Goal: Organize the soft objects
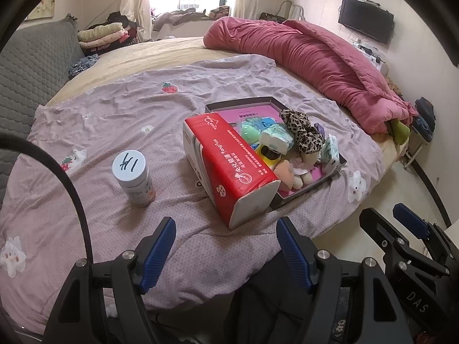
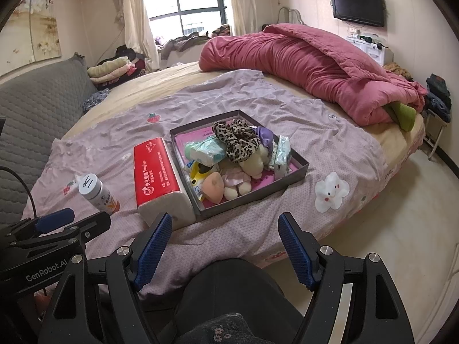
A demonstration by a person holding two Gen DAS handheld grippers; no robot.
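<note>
Ahead of your right gripper (image 2: 225,246) sits the shallow grey cardboard box (image 2: 289,179), piled with soft things — a leopard-print scrunchie (image 2: 236,140), a cream plush doll (image 2: 252,162). The red tissue pack (image 2: 156,172) touches its left wall. Your left gripper (image 1: 226,250) faces that pack — both jaws wide, empty.
</note>
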